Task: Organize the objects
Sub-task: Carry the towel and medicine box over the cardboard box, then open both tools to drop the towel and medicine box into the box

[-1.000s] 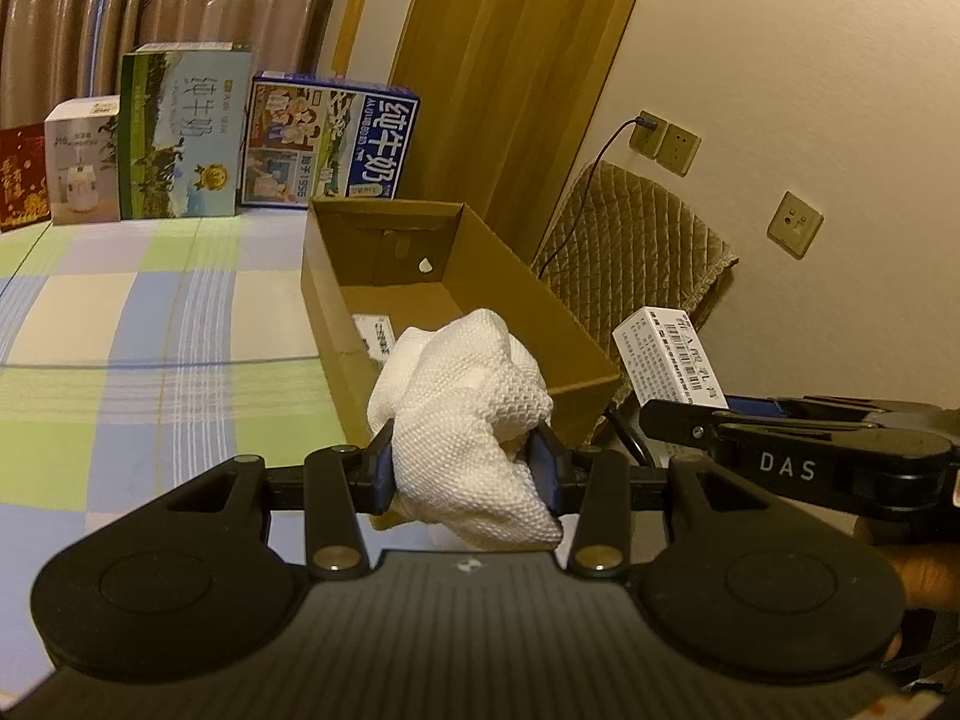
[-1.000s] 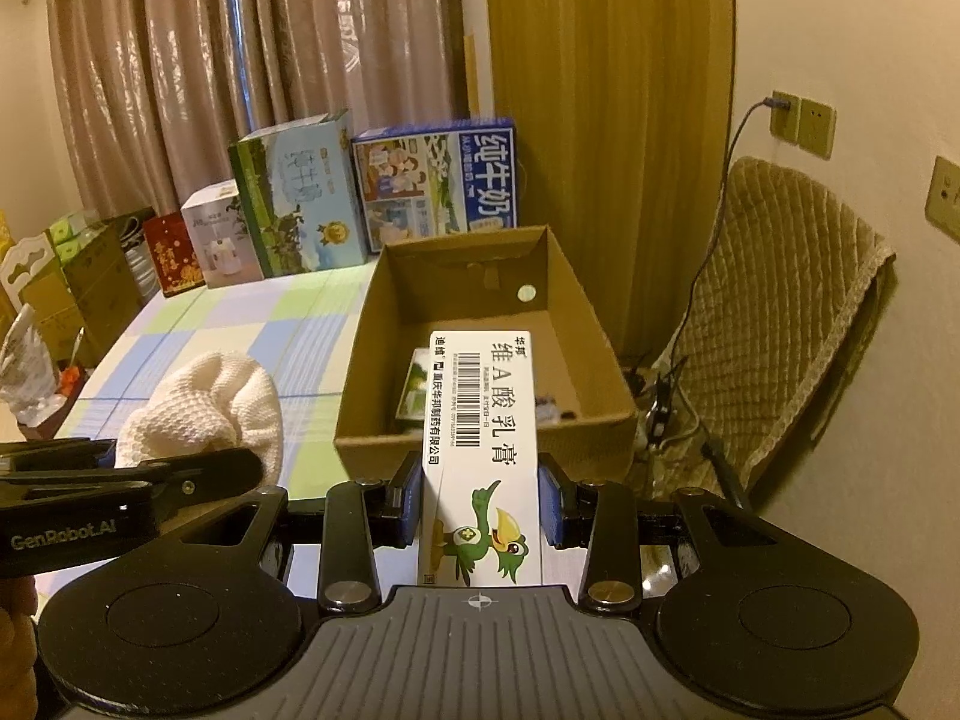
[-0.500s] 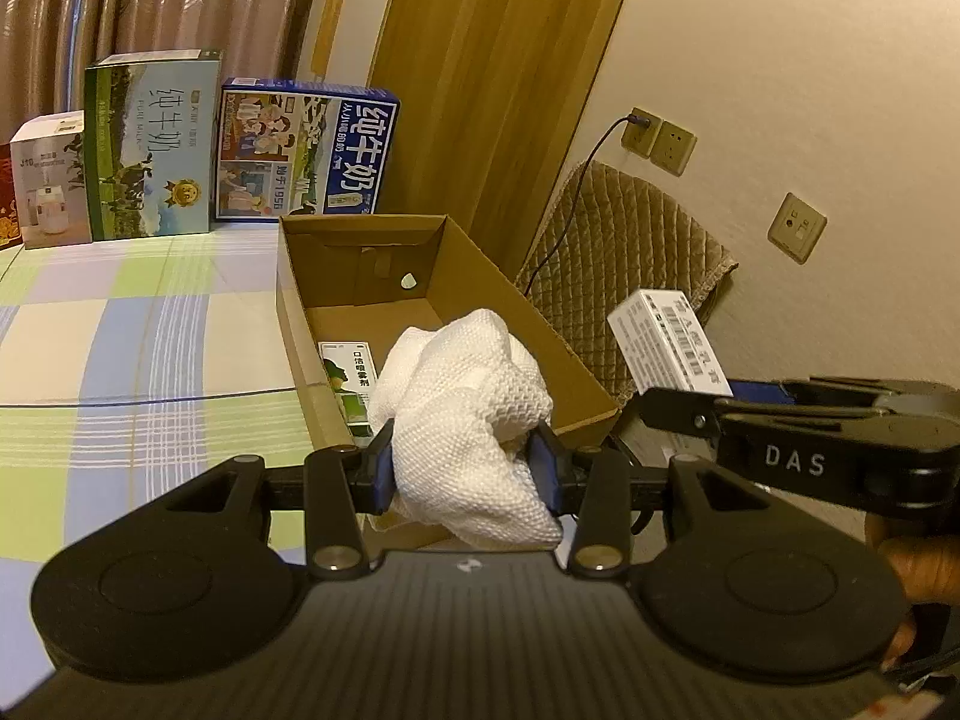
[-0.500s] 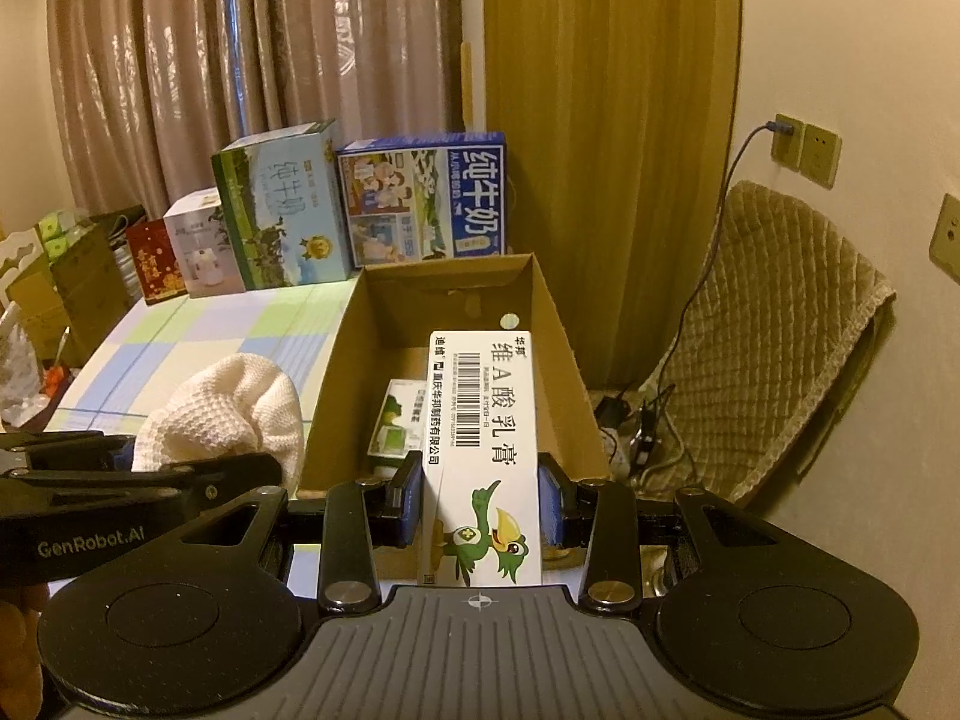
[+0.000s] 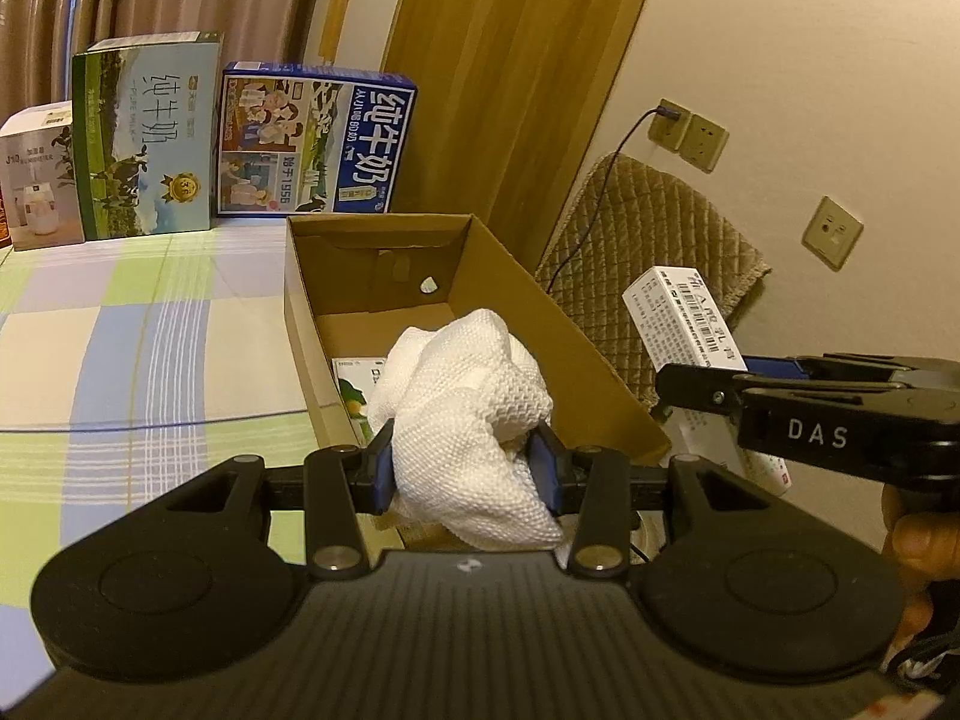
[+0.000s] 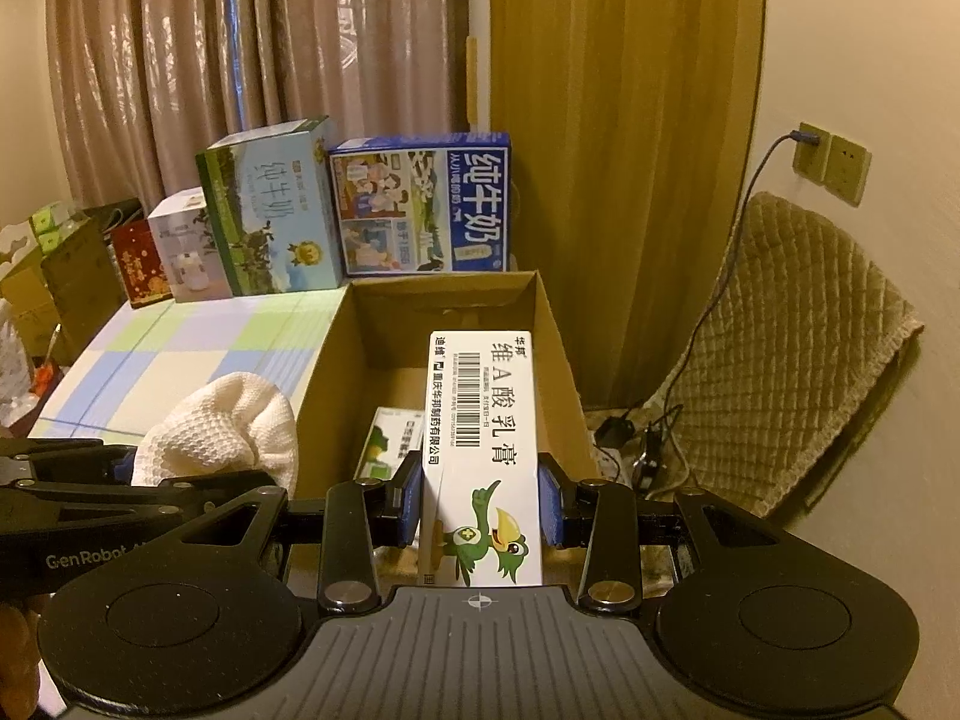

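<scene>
Cloth (image 5: 468, 414) clamped in left gripper (image 5: 462, 468), held over the carton (image 5: 600, 372) near end, likely for a drop. Right gripper (image 6: 480, 504) pinches the ointment box (image 6: 483, 450) upright above the carton. Green pack (image 6: 384, 444) already inside, probably flat.

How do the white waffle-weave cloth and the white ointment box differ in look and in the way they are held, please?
The white waffle-weave cloth is soft and bunched, bulging past the left gripper; the ointment box is rigid and straight-edged, clamped flat in the right gripper. The cloth is plain; the box carries a barcode, Chinese text and a green cartoon bird. Both are white, gripped, and held near the open cardboard box.
</scene>
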Motion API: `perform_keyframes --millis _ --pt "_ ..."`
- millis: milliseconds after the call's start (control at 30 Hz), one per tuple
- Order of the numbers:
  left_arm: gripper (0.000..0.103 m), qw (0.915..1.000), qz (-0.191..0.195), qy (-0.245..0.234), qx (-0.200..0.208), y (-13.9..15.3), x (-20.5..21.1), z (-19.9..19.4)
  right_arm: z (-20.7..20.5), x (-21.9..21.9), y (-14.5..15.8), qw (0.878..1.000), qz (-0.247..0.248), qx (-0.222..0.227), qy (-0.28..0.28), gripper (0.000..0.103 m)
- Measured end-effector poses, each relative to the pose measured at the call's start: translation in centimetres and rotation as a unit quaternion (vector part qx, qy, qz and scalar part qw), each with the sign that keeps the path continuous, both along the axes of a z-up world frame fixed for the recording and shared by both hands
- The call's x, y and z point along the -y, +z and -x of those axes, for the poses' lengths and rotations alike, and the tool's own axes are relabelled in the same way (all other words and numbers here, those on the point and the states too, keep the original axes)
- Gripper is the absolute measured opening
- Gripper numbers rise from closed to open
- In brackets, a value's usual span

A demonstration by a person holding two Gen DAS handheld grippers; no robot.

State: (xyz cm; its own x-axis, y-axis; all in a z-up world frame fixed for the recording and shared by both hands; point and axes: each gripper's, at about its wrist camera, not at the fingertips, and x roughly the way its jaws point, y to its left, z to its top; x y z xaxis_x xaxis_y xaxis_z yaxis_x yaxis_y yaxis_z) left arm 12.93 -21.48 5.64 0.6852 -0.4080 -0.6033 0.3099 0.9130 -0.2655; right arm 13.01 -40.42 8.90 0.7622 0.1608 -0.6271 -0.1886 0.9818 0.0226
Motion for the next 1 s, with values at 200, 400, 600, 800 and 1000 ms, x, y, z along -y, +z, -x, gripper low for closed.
perform_keyframes --millis 200,400,600,800,1000 --pt "0.039 1.0 -0.003 -0.001 -0.001 -0.2 0.2 -3.2 -3.6 0.4 -0.4 1.0 -0.008 -0.005 -0.004 0.035" --pt "0.039 0.9999 -0.007 -0.004 -0.006 -1.1 0.7 -6.0 -6.7 0.9 -1.3 1.0 -0.017 -0.014 -0.012 0.035" --pt "0.046 0.9999 -0.01 -0.001 -0.004 -2.7 1.5 -7.8 -8.6 1.3 -2.1 0.999 -0.024 -0.017 -0.024 0.035" --pt "0.06 0.9999 -0.012 0.007 -0.006 -3.5 1.2 -8.7 -9.3 1.5 -3.1 0.999 -0.025 -0.029 -0.024 0.035" --pt "0.061 0.9997 -0.007 0.022 -0.008 -3.3 -0.2 -8.4 -9.2 1.7 -4.2 0.999 -0.025 -0.04 -0.023 0.035"
